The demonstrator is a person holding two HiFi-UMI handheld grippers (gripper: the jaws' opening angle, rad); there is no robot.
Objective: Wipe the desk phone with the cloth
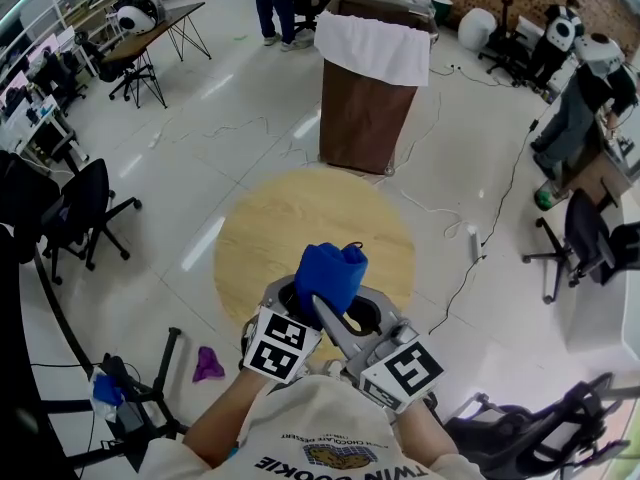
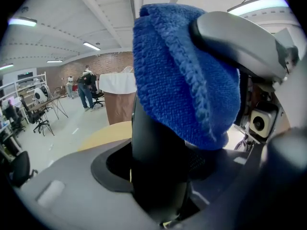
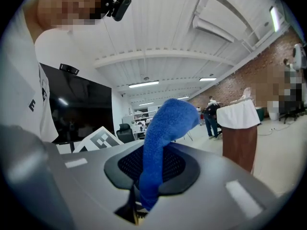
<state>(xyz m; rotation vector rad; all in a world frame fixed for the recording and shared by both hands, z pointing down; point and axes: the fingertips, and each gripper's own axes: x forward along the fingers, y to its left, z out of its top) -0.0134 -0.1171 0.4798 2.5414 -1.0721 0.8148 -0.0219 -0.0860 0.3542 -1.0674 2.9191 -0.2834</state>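
The right gripper [image 3: 144,195] was clamped on the blue cloth [image 1: 331,273], which lay draped over a black object [image 2: 158,138] held fast between the left gripper's [image 2: 160,186] jaws, above a round table [image 1: 270,228].

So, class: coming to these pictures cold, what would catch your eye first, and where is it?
The bright blue cloth stands out, low in the centre above the round wooden table. It is pinched in the right tool and draped over a black object gripped by the left tool. Beyond the table stands a brown lectern under a white cover.
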